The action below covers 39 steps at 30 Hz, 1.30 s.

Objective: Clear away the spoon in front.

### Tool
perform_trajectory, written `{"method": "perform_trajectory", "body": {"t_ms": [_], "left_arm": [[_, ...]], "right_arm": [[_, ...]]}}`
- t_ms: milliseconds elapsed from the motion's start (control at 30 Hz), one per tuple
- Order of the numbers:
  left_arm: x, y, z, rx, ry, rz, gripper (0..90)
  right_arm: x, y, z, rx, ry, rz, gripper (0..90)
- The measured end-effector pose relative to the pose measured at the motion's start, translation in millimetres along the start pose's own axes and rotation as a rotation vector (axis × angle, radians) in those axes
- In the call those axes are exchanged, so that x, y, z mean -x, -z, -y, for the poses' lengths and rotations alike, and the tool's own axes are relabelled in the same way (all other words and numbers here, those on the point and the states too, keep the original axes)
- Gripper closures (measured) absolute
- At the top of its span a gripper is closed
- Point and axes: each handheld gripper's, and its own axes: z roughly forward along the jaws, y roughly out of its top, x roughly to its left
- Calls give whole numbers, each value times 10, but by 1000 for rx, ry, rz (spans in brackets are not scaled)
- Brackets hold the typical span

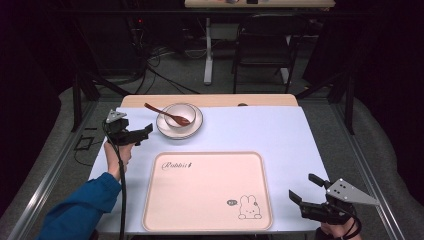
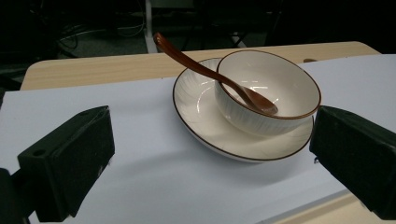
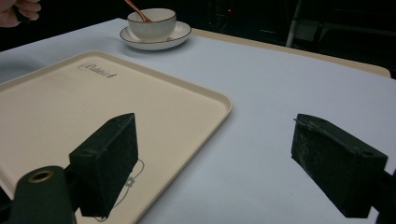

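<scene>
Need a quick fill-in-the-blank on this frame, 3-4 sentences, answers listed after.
1. The brown spoon rests with its scoop end inside the ____.
2. The bowl stands on a white ____ with a brown rim.
3. The left tongs are open beside the dishes, and the right tongs are open beside the beige ____.
4. The drawing in the tray's near right corner is a ____.

Missing words: bowl; plate; tray; rabbit
</scene>
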Motion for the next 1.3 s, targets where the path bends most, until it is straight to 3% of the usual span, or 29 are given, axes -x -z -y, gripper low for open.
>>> {"method": "perform_trajectory", "body": {"t_ms": [367,500,733,967,1133,1300], "left_arm": [[89,-292,-81,-16,-16,8,4],[89,-397,-110,-21,0,16,8],[-6,-549,-198,-6,9,-2,38],[-144,-685,-222,-18,47,1,105],[-149,-781,-202,-26,19,-22,153],[-157,-842,-239,-13,31,-10,209]], "right_arm": [[-1,-1,1,-1,-2,-2,137],[1,-2,2,-2,-2,-3,137],[2,-3,2,-2,-2,-3,137],[0,-5,2,-3,-4,-4,137],[-1,-7,0,-3,-1,-5,137],[-1,-5,2,-4,-5,-3,137]]}}
